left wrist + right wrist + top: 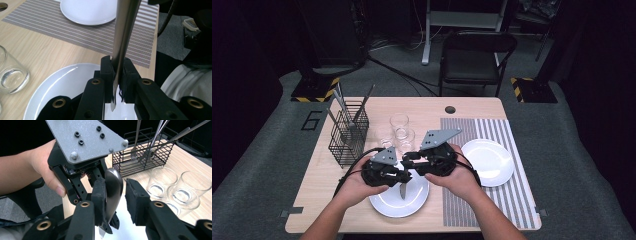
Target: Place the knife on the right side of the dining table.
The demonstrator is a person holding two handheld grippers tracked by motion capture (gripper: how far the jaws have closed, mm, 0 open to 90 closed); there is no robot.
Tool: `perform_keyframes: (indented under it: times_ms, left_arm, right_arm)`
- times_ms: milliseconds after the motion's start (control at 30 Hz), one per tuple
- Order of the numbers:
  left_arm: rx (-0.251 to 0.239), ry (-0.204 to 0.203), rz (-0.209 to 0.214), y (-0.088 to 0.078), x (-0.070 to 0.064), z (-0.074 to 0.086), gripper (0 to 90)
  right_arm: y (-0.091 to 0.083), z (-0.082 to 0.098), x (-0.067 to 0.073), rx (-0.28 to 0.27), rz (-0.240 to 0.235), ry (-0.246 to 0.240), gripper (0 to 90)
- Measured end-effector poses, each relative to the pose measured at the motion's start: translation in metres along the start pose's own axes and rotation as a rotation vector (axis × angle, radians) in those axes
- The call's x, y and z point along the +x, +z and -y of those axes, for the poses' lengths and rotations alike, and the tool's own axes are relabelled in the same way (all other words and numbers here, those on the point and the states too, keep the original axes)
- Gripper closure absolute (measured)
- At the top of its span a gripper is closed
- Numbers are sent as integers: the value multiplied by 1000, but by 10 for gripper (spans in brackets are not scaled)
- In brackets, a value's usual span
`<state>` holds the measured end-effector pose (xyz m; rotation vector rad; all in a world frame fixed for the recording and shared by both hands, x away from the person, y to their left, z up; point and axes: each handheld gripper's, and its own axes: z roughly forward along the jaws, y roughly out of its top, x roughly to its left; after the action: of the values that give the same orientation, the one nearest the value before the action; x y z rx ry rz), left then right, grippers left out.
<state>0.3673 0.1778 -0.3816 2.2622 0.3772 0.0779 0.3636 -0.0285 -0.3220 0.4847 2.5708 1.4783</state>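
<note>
Crowding knife [402,190]: glasses [399,131], plate [387,202]

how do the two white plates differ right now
The near plate sits on bare wood under the left gripper and its knife; the far plate sits on the striped placemat with nothing over it. The near plate lies closer to the person. Both are round, white and empty.

I count two white plates [487,161], three clear glasses [399,123], one black wire caddy [348,134], one striped placemat [462,200], and one knife [123,42] between my two grippers [404,167].
</note>
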Motion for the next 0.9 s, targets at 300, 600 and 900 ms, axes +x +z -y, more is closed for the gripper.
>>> perform_keyframes:
  times_ms: [300, 600, 900]
  left_arm:
    - [-5, 1, 4, 1, -1, 0, 823]
    - [2, 10, 0, 1, 0, 0, 822]
    - [4, 18, 6, 1, -1, 0, 822]
  right_arm:
    - [0, -4, 0, 6, -8, -3, 718]
    - [-1, -8, 2, -3, -6, -6, 718]
    - [-1, -9, 3, 5, -21, -8, 758]
